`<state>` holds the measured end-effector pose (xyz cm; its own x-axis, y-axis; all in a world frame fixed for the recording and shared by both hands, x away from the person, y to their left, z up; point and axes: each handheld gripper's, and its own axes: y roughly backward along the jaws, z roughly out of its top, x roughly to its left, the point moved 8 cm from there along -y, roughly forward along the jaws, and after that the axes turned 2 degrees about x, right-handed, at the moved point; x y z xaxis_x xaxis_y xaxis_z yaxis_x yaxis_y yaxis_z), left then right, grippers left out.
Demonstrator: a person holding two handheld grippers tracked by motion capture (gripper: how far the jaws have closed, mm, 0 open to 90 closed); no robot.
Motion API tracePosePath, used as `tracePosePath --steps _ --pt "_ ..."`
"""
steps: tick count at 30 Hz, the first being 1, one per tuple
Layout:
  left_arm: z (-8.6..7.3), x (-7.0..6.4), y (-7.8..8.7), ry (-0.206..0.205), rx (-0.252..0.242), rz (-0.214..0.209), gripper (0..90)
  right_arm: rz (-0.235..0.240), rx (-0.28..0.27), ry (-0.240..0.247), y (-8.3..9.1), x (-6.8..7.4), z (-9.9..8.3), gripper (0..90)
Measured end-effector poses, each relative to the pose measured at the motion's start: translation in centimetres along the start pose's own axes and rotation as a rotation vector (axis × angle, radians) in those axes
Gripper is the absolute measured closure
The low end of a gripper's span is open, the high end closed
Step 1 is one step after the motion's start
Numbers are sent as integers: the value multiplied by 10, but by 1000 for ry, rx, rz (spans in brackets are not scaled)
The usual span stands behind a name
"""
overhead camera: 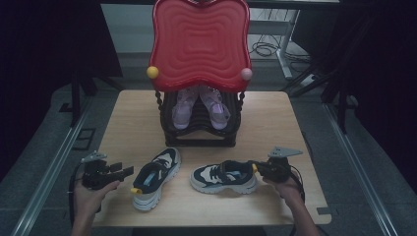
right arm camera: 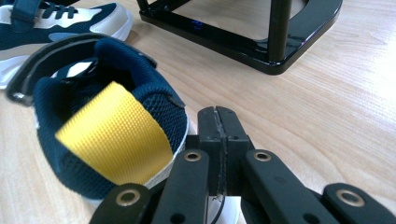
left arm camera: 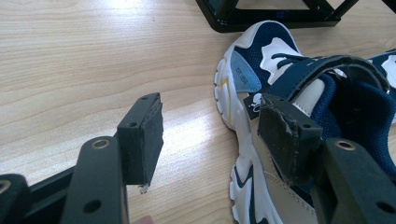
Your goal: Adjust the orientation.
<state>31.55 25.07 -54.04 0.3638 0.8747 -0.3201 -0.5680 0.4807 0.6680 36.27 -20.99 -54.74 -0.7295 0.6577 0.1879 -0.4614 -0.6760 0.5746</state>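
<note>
Two navy-and-white sneakers lie on the wooden table (overhead camera: pixel 133 118). The left sneaker (overhead camera: pixel 155 179) points away from me, and its side and strap show close up (left arm camera: pixel 280 93) in the left gripper view. My left gripper (overhead camera: pixel 125 171) (left arm camera: pixel 215 140) is open beside that shoe's heel end, its right pad (left arm camera: pixel 289 135) over the shoe's side. The right sneaker (overhead camera: pixel 223 177) lies sideways, with its yellow heel tab (right arm camera: pixel 116 135) close by in the right gripper view. My right gripper (overhead camera: pixel 255 167) (right arm camera: pixel 218 135) is shut just beside that heel, with nothing between its pads.
A black rack (overhead camera: pixel 201 132) with a red wavy top (overhead camera: pixel 199 39) stands at the back middle of the table and holds a pair of pink sandals (overhead camera: pixel 184 110). Its black base (left arm camera: pixel 271 18) (right arm camera: pixel 261 42) lies just beyond the sneakers. Bare wood flanks the rack.
</note>
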Motion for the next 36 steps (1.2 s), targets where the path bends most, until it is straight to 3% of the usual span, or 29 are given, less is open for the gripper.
tracePosePath --steps 25,36 --pt "1 -2 2 -9 -2 -2 408 -36 -16 28 30 46 -26 891" --pt "3 -4 5 -14 -13 -4 408 -23 -13 31 35 65 -35 890"
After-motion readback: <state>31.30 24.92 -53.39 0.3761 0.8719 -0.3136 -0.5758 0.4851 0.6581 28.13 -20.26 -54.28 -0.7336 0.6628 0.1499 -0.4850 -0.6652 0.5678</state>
